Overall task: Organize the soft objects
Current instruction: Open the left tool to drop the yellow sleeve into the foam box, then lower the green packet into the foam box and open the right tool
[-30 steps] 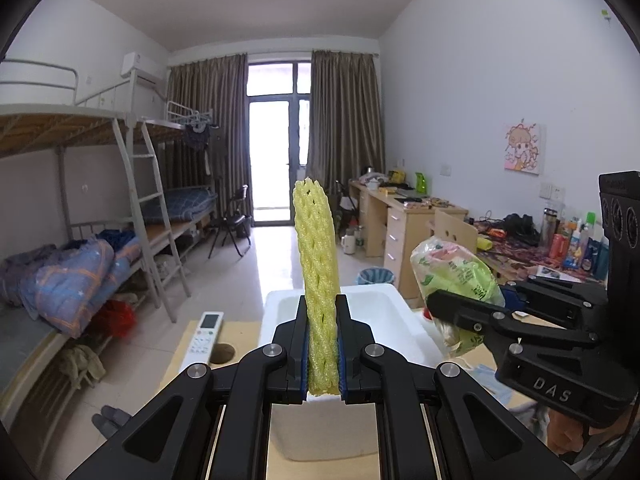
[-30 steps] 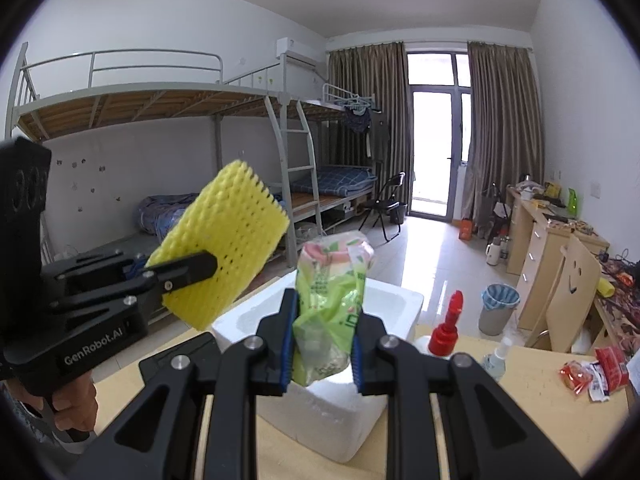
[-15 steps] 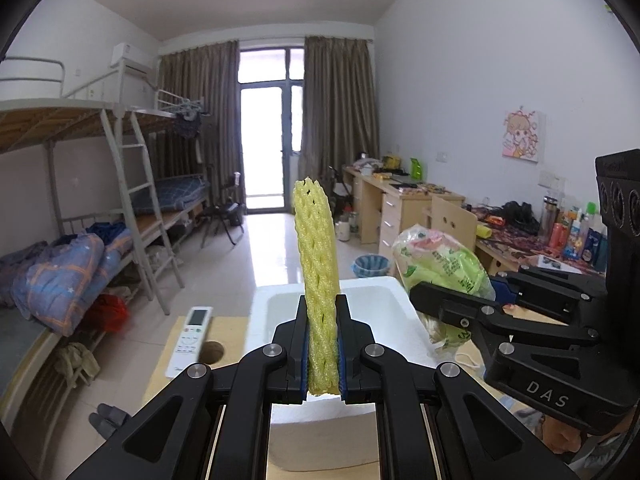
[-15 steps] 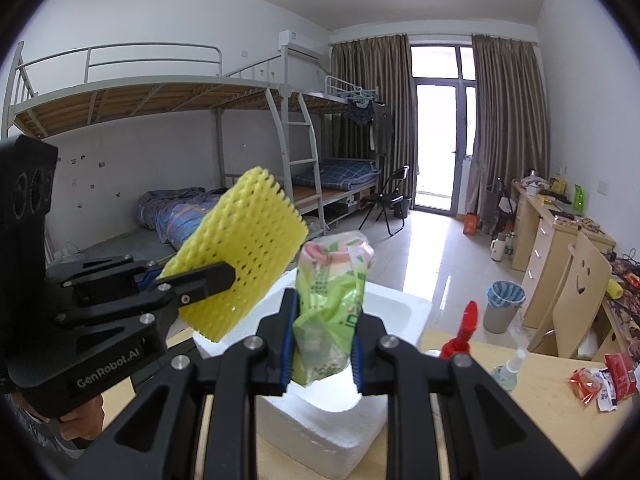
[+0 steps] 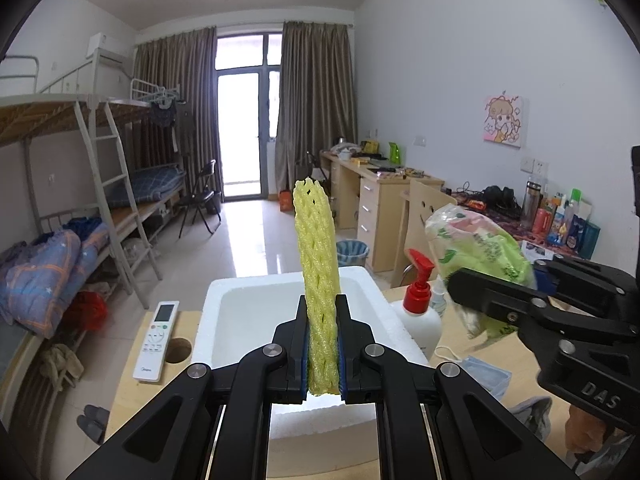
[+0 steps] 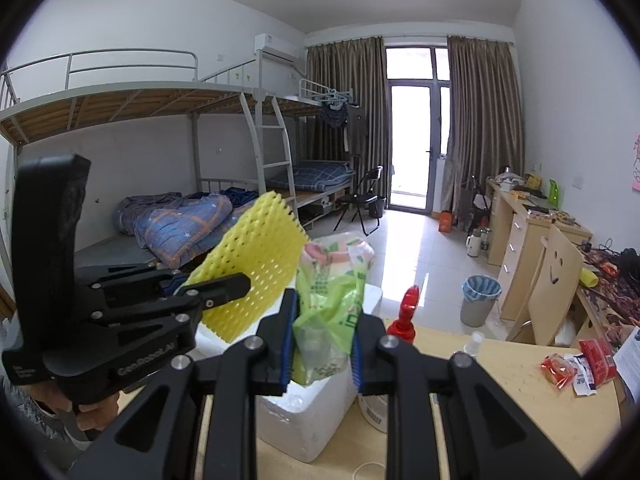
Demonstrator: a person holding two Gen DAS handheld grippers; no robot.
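Observation:
My left gripper (image 5: 324,354) is shut on a yellow foam net sleeve (image 5: 317,264) that stands upright between its pads, above the near rim of a white foam box (image 5: 224,308). My right gripper (image 6: 322,350) is shut on a green and pink plastic packet (image 6: 330,292), held above the same foam box (image 6: 304,420). In the left wrist view the packet (image 5: 476,248) and right gripper (image 5: 476,296) sit to the right of the box. In the right wrist view the yellow sleeve (image 6: 248,264) and left gripper (image 6: 224,286) are at left, close beside the packet.
On the wooden table (image 6: 516,384) stand a red-capped pump bottle (image 5: 418,312), a small clear bottle (image 6: 474,342) and red snack wrappers (image 6: 576,364). A white remote (image 5: 156,340) lies left of the box, a blue face mask (image 5: 482,372) to its right. A hand (image 6: 90,412) holds the left gripper.
Both grippers have shifted across the table with their loads still clamped. The pump bottle has come into the left wrist view beside the box, and the yellow sleeve has drawn closer to the packet.

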